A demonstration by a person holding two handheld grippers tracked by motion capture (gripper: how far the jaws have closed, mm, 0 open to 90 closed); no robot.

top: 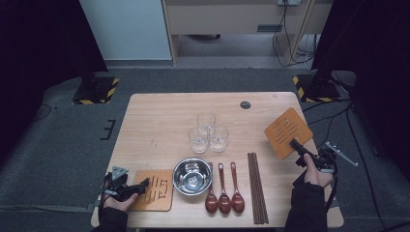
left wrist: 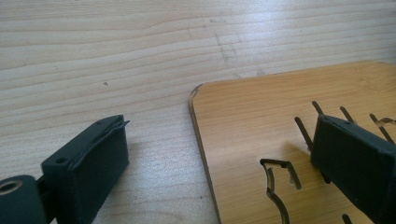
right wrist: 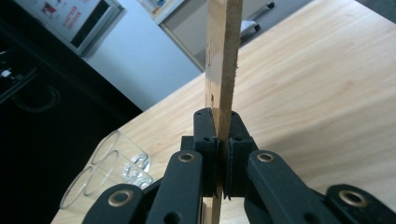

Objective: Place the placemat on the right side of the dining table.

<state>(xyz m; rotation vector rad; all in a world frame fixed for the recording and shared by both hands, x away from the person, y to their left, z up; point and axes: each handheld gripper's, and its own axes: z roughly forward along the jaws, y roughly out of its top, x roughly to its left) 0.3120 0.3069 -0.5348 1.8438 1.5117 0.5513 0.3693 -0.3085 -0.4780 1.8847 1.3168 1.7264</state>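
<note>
At the near left, the left hand-held gripper rests with jaws apart astride the edge of a wooden coaster flat on the bench. Further right, the right hand-held gripper is clamped on a second coaster, held tilted above the bench. Setting it down looks next; chopsticks, spoons, bowl and glasses crowd the middle.

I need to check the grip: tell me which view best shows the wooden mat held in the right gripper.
The high view: the wooden mat shows whole, slots visible, lifted by the right gripper. The right gripper view shows just its thin edge clamped. The left gripper view shows another mat.
</note>
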